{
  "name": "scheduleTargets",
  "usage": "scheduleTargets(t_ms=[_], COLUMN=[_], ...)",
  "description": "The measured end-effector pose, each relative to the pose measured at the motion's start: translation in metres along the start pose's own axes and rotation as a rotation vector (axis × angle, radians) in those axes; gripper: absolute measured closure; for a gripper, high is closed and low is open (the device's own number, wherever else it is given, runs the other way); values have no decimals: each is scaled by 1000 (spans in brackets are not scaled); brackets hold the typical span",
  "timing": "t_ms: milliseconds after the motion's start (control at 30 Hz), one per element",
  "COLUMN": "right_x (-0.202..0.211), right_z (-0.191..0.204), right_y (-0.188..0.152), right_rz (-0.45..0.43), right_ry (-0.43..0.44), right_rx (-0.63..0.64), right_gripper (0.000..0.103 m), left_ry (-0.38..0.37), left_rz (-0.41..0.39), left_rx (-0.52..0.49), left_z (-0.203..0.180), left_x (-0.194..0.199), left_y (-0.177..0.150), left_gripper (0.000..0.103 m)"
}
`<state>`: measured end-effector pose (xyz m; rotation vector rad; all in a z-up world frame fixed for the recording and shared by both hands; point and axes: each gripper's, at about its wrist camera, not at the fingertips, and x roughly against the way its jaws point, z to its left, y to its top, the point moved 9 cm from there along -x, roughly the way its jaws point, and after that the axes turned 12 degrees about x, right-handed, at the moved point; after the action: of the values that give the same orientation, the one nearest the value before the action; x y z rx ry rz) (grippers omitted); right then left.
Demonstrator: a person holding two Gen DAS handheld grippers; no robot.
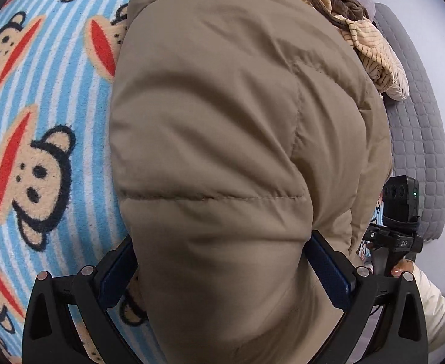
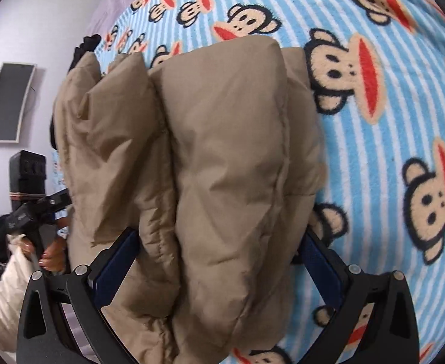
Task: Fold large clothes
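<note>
left wrist view: a tan padded jacket (image 1: 222,151) fills the centre of the frame from top to bottom and lies on a blue-and-white striped blanket (image 1: 55,91) printed with monkey faces, which shows along the whole left side. the left gripper (image 1: 222,273) sits at the bottom edge, its fingers (image 1: 116,273) spread wide to either side of a thick fold of the jacket; the blue pads lie against the fabric, but whether they squeeze it cannot be told. at upper right, a heap of other clothes (image 1: 359,30), striped beige and brown, lies behind the jacket, beside a grey quilted cushion (image 1: 419,136). at lower right the other handheld gripper and a hand (image 1: 401,268) in a cream sleeve appear past the jacket's edge.

right wrist view: the same jacket (image 2: 207,166), doubled into bulky padded layers, covers the centre and hides much of the blanket (image 2: 389,121), which fills the right side and top. the right gripper (image 2: 219,257) at the bottom has its fingers (image 2: 322,261) at full spread, straddling the folded bulk, pads alongside the fabric. at left, a pale wall carries a dark framed panel (image 2: 10,103); below it the left-hand device and a hand (image 2: 52,254) show. a dark item (image 2: 85,48) sits at the jacket's far upper-left end. no containers are in view.
</note>
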<state>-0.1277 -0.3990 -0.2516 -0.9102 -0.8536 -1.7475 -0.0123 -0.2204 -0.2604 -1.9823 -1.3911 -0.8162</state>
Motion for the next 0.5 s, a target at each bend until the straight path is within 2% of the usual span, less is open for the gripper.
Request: scheduleTargets(t_ms=[100, 233, 300, 400, 433, 500], right_x=[-14, -35, -40, -41, -41, -36], right_z=[-8, -3, -1, 2, 3, 8], right_y=[9, 16, 20, 23, 24, 26], right_rz=[9, 18, 11, -2, -4, -15], right_ry=[70, 253, 298, 296, 300, 332], right_rx=[-33, -118, -151, -169, -175, -187], right_gripper=[0, 0, 0, 2, 5, 28], left_ry=[-19, 14, 25, 28, 22, 19], left_rz=[13, -29, -61, -105, -116, -134], left_rx=[37, 22, 3, -30, -37, -52], left_z=[-4, -13, -18, -27, -29, -34], left_x=[-10, -10, -3, 12, 17, 27], left_y=[0, 0, -1, -4, -3, -2], left_gripper=[0, 1, 13, 26, 27, 29])
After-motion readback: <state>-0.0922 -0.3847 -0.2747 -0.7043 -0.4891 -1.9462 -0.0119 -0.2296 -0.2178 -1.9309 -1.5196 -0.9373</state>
